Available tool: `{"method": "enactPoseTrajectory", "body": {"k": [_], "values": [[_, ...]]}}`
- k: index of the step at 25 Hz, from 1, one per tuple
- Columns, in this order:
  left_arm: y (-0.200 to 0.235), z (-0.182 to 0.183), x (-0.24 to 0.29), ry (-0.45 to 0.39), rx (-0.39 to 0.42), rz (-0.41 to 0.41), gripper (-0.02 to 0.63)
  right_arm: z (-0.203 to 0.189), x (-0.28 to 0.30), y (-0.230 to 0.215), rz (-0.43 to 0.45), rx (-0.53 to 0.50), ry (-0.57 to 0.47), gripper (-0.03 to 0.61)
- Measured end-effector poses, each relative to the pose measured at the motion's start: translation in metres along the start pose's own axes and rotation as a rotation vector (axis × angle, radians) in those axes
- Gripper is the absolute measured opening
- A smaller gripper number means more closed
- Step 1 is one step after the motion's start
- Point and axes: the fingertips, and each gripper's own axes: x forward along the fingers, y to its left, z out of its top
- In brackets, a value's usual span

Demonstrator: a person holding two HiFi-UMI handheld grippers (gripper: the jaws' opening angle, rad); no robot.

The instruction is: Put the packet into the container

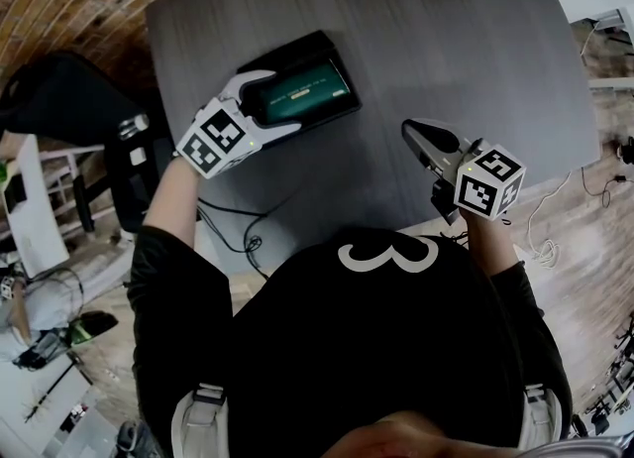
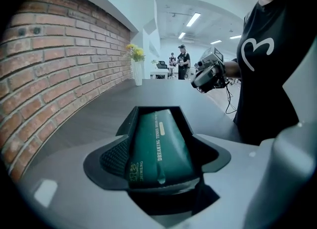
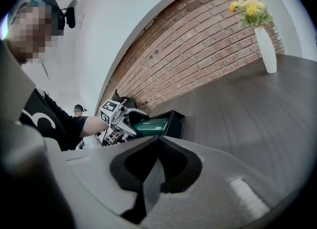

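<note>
The left gripper (image 1: pixel 260 107) is clamped on the green packet (image 1: pixel 309 92), whose far end lies within the black container (image 1: pixel 295 47). It should settle the packet flat between the walls, then release and lift straight up. The right gripper (image 1: pixel 424 141), jaws together on nothing, hovers well apart over the table (image 1: pixel 446 40), leaving room.

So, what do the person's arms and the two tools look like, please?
The left tool and the right tool have light grey bodies with black inner pads. Each carries a white cube with black square markers. The person wears a black short-sleeved T-shirt with a white mark.
</note>
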Motion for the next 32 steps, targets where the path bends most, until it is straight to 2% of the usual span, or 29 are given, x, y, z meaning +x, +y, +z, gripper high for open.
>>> {"method": "enactPoseTrajectory", "body": {"k": [4, 7, 12, 14, 16, 20, 21, 23, 26, 32], "values": [[-0.001, -0.001, -0.006, -0.013, -0.079, -0.003, 0.431, 0.0, 0.004, 0.005, 0.01, -0.003, 0.007, 0.002], [0.0, 0.0, -0.01, -0.021, -0.092, 0.028, 0.436, 0.004, 0.002, 0.007, 0.008, -0.014, 0.004, 0.002], [-0.001, 0.016, -0.029, -0.112, -0.185, 0.126, 0.302, 0.013, -0.005, 0.012, 0.006, -0.042, -0.029, 0.002], [-0.007, 0.028, -0.039, -0.161, -0.236, 0.172, 0.195, 0.018, -0.009, 0.017, 0.024, -0.052, -0.05, 0.002], [-0.022, 0.047, -0.051, -0.258, -0.32, 0.18, 0.138, 0.023, -0.014, 0.025, 0.047, -0.066, -0.071, 0.002], [-0.06, 0.079, -0.072, -0.429, -0.474, 0.172, 0.069, 0.03, -0.028, 0.044, 0.077, -0.124, -0.098, 0.002], [-0.068, 0.087, -0.079, -0.467, -0.512, 0.182, 0.061, 0.032, -0.032, 0.05, 0.088, -0.14, -0.107, 0.002], [-0.084, 0.103, -0.092, -0.538, -0.578, 0.214, 0.003, 0.036, -0.04, 0.064, 0.114, -0.163, -0.126, 0.002], [-0.116, 0.121, -0.103, -0.593, -0.604, 0.253, 0.012, 0.039, -0.052, 0.087, 0.157, -0.188, -0.154, 0.002], [-0.176, 0.141, -0.11, -0.621, -0.641, 0.36, 0.012, 0.028, -0.074, 0.13, 0.243, -0.228, -0.171, 0.002]]}}
